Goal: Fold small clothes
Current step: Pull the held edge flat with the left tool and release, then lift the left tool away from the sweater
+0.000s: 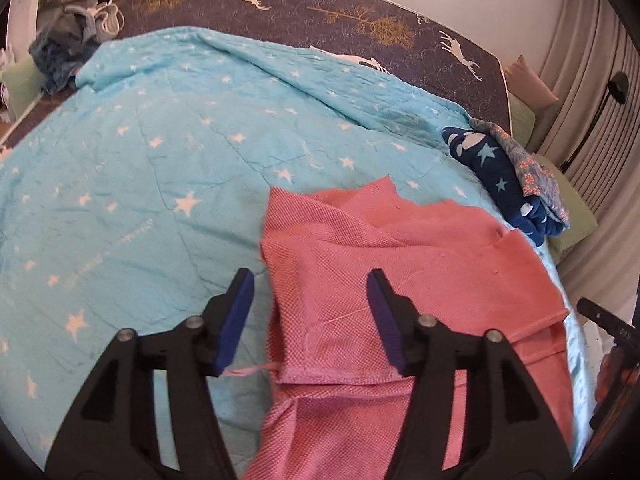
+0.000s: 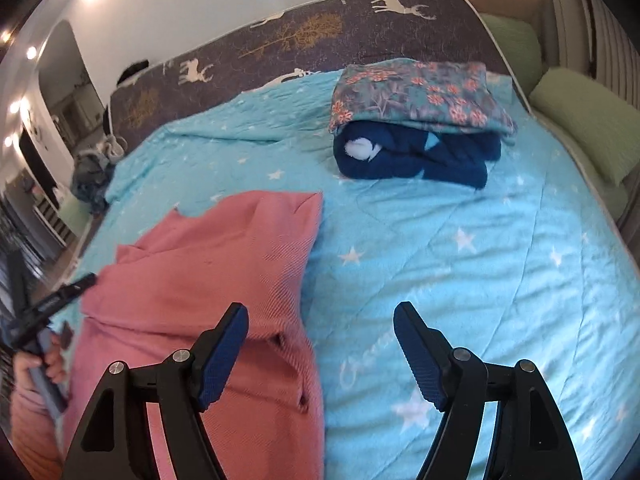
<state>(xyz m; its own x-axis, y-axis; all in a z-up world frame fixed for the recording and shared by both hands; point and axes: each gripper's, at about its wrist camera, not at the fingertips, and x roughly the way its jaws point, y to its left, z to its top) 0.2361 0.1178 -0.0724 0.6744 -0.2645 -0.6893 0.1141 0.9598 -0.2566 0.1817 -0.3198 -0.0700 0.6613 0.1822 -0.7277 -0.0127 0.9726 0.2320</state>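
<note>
A pink knit garment [image 1: 392, 272] lies partly folded on a light blue star-print quilt [image 1: 140, 168]. My left gripper [image 1: 310, 280] is open and empty, hovering over the garment's left edge. A pink thread touches its left finger's base. In the right wrist view the pink garment [image 2: 208, 272] lies at lower left on the quilt [image 2: 480, 272]. My right gripper [image 2: 320, 314] is open and empty, straddling the garment's right edge. The left gripper's tool [image 2: 52, 300] shows at far left, held by a hand.
A stack of folded clothes, dark blue with stars [image 2: 416, 156] under a floral piece [image 2: 420, 96], sits at the quilt's far right. A crumpled clothes heap [image 1: 68, 48] lies at the far left corner. A deer-print mattress [image 1: 360, 12], green pillows [image 2: 588, 120] and curtains border the bed.
</note>
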